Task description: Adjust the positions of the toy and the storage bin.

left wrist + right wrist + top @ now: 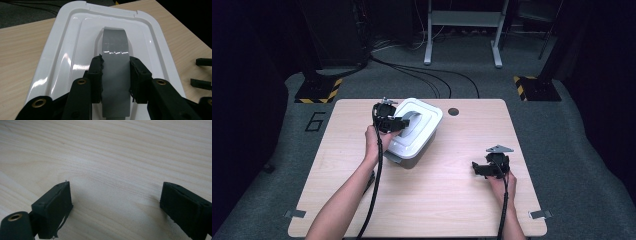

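Observation:
A white-lidded storage box (414, 131) sits at the table's back centre. Its white lid (75, 45) carries a grey arched handle (115, 50) down the middle. My left gripper (394, 122) is over the lid, and in the left gripper view its jaws press both sides of the grey handle (412, 118), shut on it (115, 78). My right gripper (486, 169) rests low over the bare wood at the right of the table, open with nothing between its fingers (56, 207); its midpoint (115, 205) lies above plain tabletop.
The wooden table (437, 200) has a round cable hole (453, 111) behind the box. Metal clips (293, 214) sit at both front corners. Cables trail from each gripper toward the front edge. Beyond the table lie grey floor, black cables and hazard-striped stand bases (318, 91).

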The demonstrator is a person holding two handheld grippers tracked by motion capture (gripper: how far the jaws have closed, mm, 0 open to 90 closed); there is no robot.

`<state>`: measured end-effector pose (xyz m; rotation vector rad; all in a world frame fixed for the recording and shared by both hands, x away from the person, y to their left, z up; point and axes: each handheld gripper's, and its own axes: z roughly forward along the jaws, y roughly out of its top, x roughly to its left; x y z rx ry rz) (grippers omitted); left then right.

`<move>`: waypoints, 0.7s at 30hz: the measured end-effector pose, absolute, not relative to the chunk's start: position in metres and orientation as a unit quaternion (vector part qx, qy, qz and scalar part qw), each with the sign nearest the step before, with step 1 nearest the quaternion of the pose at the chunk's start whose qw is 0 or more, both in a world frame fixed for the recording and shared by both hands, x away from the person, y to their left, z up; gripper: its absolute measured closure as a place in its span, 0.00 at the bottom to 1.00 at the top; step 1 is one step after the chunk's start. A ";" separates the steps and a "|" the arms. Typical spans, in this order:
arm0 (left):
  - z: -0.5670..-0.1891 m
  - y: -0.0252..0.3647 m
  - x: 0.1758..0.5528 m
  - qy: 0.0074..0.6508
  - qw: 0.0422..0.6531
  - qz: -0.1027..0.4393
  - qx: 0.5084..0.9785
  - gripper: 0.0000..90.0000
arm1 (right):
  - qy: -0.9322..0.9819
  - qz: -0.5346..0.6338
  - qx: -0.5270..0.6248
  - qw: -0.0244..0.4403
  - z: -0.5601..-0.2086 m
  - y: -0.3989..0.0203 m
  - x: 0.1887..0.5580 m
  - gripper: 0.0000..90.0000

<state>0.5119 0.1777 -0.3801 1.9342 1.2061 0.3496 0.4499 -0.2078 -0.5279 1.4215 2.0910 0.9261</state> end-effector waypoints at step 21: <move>-0.381 0.170 0.496 0.452 0.415 0.133 0.779 0.74 | 0.756 0.336 0.516 0.223 -0.528 -0.208 0.450 0.11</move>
